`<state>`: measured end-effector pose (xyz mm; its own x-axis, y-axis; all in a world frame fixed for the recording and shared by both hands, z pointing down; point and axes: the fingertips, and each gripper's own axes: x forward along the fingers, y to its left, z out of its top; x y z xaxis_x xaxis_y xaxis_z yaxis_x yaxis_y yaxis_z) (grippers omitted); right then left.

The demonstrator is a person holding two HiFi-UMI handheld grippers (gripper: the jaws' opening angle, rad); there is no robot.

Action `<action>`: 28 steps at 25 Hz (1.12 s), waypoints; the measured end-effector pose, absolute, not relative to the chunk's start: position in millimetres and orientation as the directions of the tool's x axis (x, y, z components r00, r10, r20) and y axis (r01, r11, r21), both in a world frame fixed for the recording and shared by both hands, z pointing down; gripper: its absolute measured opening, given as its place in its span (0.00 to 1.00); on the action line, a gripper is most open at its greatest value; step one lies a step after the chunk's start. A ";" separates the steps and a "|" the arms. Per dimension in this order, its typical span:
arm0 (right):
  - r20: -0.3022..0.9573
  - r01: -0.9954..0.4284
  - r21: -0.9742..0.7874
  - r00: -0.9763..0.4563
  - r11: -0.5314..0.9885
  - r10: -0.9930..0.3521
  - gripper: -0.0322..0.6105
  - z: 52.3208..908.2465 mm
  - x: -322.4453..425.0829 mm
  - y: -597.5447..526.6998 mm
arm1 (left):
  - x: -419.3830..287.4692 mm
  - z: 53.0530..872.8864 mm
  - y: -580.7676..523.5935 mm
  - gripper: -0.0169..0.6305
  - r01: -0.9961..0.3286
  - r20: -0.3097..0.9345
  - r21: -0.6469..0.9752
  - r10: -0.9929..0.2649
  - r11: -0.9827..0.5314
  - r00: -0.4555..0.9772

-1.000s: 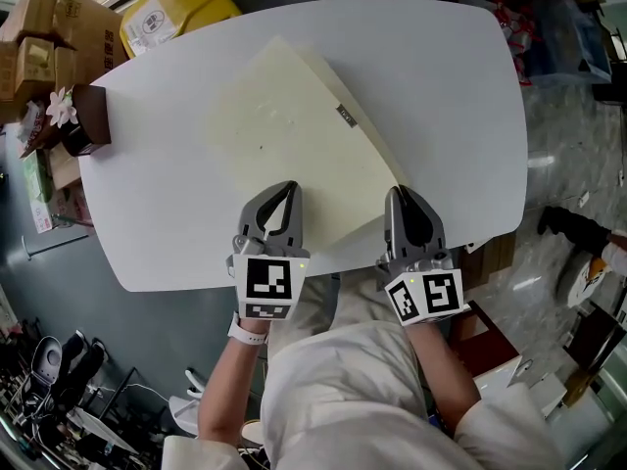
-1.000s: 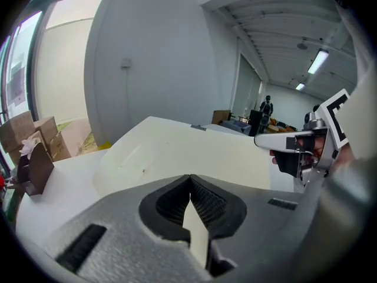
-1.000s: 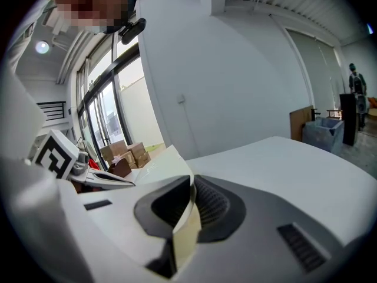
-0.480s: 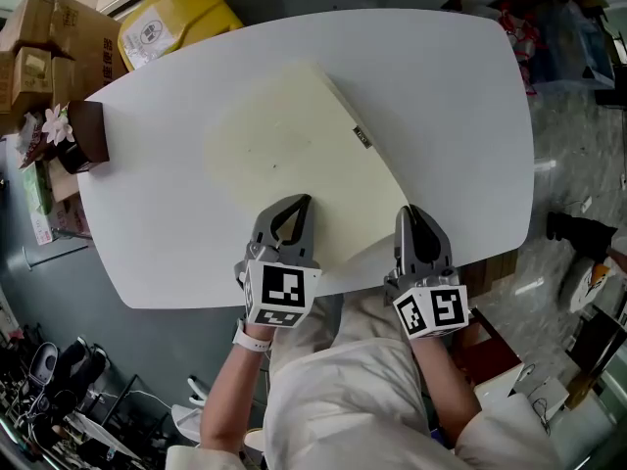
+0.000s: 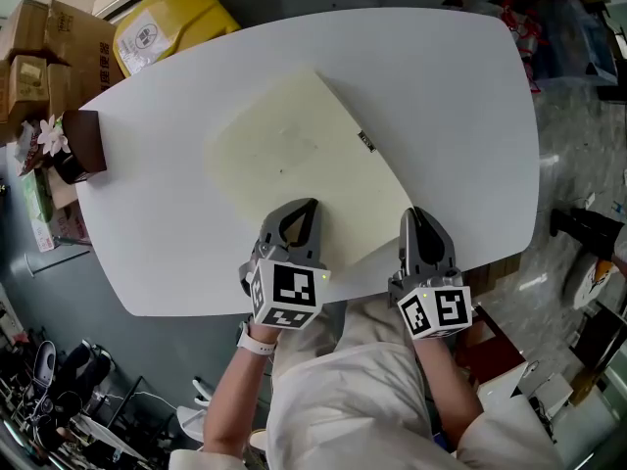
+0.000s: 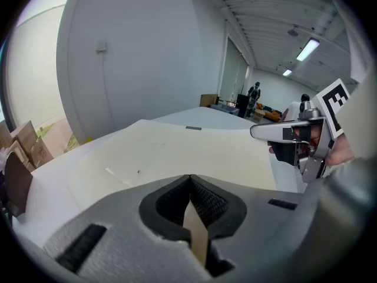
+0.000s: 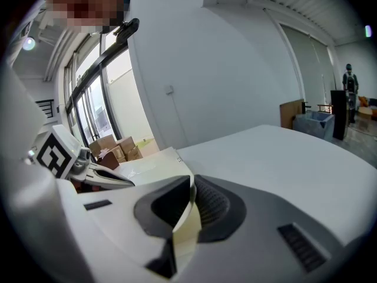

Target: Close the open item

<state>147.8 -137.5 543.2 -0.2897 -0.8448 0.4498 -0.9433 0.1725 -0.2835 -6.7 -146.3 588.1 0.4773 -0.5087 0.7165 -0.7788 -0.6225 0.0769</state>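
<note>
A large cream flat case [image 5: 304, 160] lies on the white table [image 5: 460, 86], its lid nearly flat and a small dark tag [image 5: 366, 141] on its right edge. My left gripper [image 5: 299, 211] is shut on the lid's near edge, and the cream rim [image 6: 195, 232] shows pinched between its pads. My right gripper [image 5: 417, 221] is shut on the lid's near right corner, where a cream strip [image 7: 185, 223] sits between its pads. The lid's top [image 6: 177, 152] spreads ahead in the left gripper view, with the right gripper [image 6: 288, 132] beside it.
A brown box with a flower [image 5: 80, 135] stands at the table's left end. Cardboard boxes [image 5: 44, 37] and a yellow parcel [image 5: 171, 13] lie on the floor beyond. The table's near edge runs just under both grippers.
Both grippers have sunk toward the table with the lid's near edge in them. The raised lid has come down and now lies almost flat.
</note>
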 end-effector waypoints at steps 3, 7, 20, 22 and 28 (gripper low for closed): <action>0.457 -0.943 -0.292 -0.284 0.159 -0.843 0.11 548.4 149.6 -138.5 | -4.9 594.3 -146.7 0.07 -0.777 0.744 0.084 -0.479 -0.624 0.466; 0.467 -0.942 -0.300 -0.282 0.150 -0.838 0.12 555.3 151.9 -139.6 | -4.3 598.5 -147.1 0.07 -0.778 0.756 0.087 -0.468 -0.622 0.458; 0.495 -0.960 -0.274 -0.188 0.053 -0.849 0.18 562.7 182.2 -142.0 | -4.9 600.8 -147.2 0.07 -0.783 0.764 0.076 -0.469 -0.618 0.444; 0.485 -0.961 -0.268 -0.189 0.060 -0.854 0.18 559.0 185.1 -145.7 | -4.8 601.2 -147.8 0.06 -0.783 0.764 0.071 -0.471 -0.618 0.441; 0.466 -0.960 -0.263 -0.211 0.094 -0.859 0.15 552.2 179.8 -147.7 | -4.6 603.5 -147.6 0.07 -0.784 0.771 0.089 -0.456 -0.614 0.445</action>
<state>179.8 -147.7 552.2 -0.2114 -0.8590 0.4663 -0.9603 0.0936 -0.2629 -4.6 -147.6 603.5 0.4445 -0.4557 0.7712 -0.7843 -0.6139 0.0894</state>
